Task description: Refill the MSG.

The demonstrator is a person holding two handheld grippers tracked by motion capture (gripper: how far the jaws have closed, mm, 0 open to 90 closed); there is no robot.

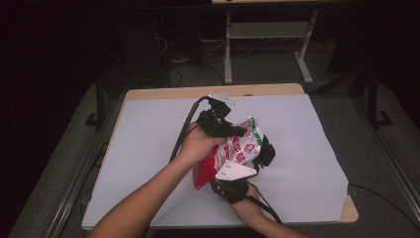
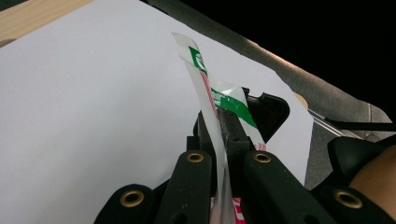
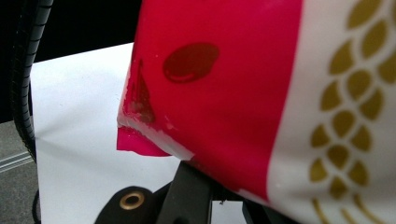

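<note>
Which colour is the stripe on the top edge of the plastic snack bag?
Green, on the plastic snack bag; clearest in the left gripper view.

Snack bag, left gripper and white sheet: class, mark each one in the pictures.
snack bag [image 1: 237, 148], high view, on its printed front.
left gripper [image 2: 219, 140], left gripper view, between its fingers, shut on the bag's edge.
white sheet [image 1: 148, 139], high view, on a bare part.

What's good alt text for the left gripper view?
The left gripper has its black fingers shut on the thin edge of a plastic bag, white with green and red print, which stands up from between them. Behind it lies a white sheet covering a wooden table, with dark floor beyond.
</note>
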